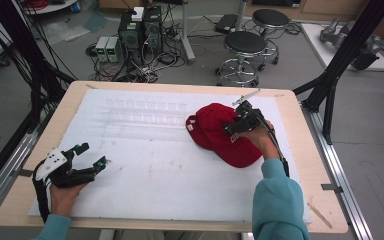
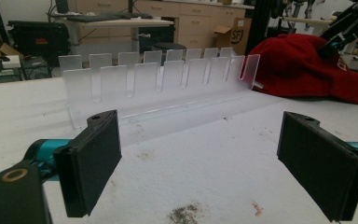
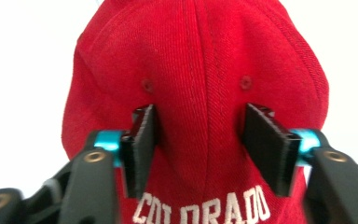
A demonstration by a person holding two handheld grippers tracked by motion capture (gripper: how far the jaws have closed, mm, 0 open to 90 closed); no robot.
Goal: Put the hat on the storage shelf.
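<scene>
right tongs (image 3: 198,149) pinching crown of red cap (image 1: 220,131), jaws part-closed on fabric | cap lying toward worktop (image 1: 30,160) right edge | left tongs (image 2: 200,163) resting wide open, empty | advice: gripping deeper fold, lifting slowly

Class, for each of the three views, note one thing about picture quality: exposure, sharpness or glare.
High view: soft, even light; the clear plastic slotted rack nearly vanishes against the white foam mat. Left gripper view: the rack is sharp, the near black jaws slightly soft. Right gripper view: the mat around the red cloth baseball cap is blown out to white, the cap's weave crisp.
</scene>
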